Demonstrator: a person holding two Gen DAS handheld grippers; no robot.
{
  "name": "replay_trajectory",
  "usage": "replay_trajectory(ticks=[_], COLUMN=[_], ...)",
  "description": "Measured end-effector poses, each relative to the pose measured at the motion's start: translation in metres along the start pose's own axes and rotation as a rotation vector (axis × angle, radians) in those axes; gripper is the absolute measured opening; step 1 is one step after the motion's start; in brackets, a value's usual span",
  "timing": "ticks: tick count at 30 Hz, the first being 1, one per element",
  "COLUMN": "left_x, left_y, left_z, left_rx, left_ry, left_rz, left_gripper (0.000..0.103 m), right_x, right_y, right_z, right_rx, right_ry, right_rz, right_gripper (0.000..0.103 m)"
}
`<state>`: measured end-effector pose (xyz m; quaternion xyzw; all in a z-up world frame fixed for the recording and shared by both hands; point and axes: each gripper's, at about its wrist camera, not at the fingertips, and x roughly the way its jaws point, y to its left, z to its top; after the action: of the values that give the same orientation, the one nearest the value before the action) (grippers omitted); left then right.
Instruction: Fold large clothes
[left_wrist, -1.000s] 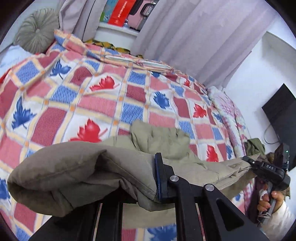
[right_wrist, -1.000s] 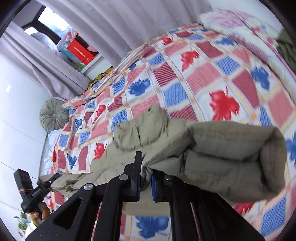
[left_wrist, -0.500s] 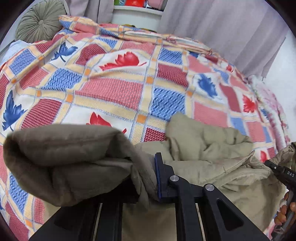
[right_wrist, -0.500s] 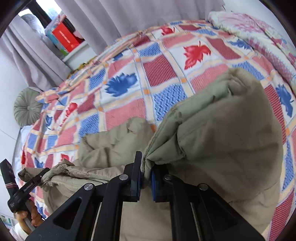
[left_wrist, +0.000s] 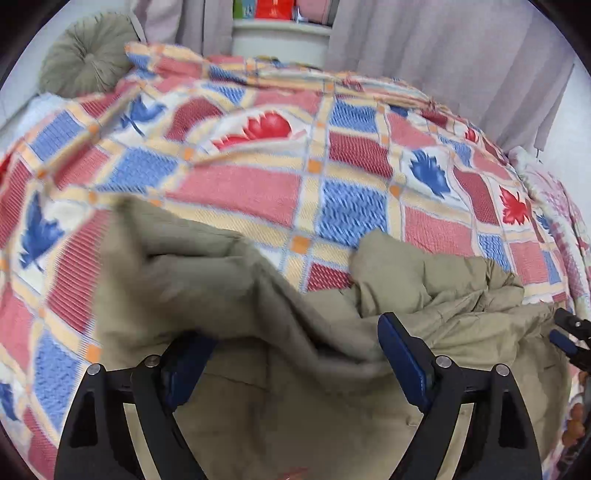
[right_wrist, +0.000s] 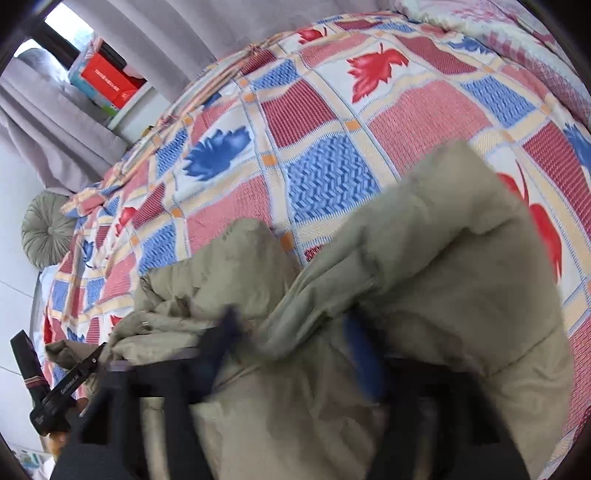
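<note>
An olive padded jacket lies bunched on the patchwork bed cover. In the left wrist view my left gripper hangs over it with its jaws opening wide. A fold of the jacket sags between the blue pads, which do not press on it. In the right wrist view my right gripper is blurred and its jaws are opening too, with a thick fold of the jacket loose between them. Each view shows the other gripper at the jacket's far end: the right gripper, the left gripper.
A round green cushion sits at the head of the bed. Grey curtains and a white shelf with a red box stand behind it. Pink floral bedding lies along the right side.
Both grippers came down toward the bed with the jacket pinched in them, then opened. The folds that they held now lie slack between the jaws.
</note>
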<state>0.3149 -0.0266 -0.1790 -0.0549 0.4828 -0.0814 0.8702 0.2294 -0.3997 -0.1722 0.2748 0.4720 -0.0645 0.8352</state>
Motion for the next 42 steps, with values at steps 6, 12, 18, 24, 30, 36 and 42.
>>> replay_trajectory(ticks=[6,12,18,24,30,36,42], left_x=[-0.037,-0.074,-0.084,-0.089,-0.066,-0.039,-0.01], left_y=[0.007,0.019,0.049,0.082,0.105,0.108,0.105], left_z=[0.003,-0.033,-0.091,-0.15,-0.181,-0.181,-0.173], left_rx=[0.0,0.034,-0.099,-0.254,-0.417,-0.526,-0.558], left_ry=[-0.025,0.002,0.133,0.227,0.311,0.288,0.287], left_rz=[0.017,-0.05,-0.148,-0.252,-0.381,-0.443,-0.441], left_gripper=[0.089,0.088,0.089,0.089,0.089,0.089,0.089], right_x=[-0.024,-0.055,-0.084,-0.106,-0.107,-0.074,-0.041], right_y=[0.005,-0.001,-0.028,-0.055,-0.086,-0.111,-0.111], right_z=[-0.003,-0.036,-0.088,-0.144,-0.188,-0.2,-0.194], right_rx=[0.028,0.048,0.153,0.267,0.398,0.562,0.574], right_ry=[0.005,0.032,0.064,0.08,0.098,0.092,0.104], right_rz=[0.042,0.097,0.162,0.209,0.246,0.318,0.35], right_gripper=[0.086,0.086,0.086,0.086,0.086,0.087,0.087])
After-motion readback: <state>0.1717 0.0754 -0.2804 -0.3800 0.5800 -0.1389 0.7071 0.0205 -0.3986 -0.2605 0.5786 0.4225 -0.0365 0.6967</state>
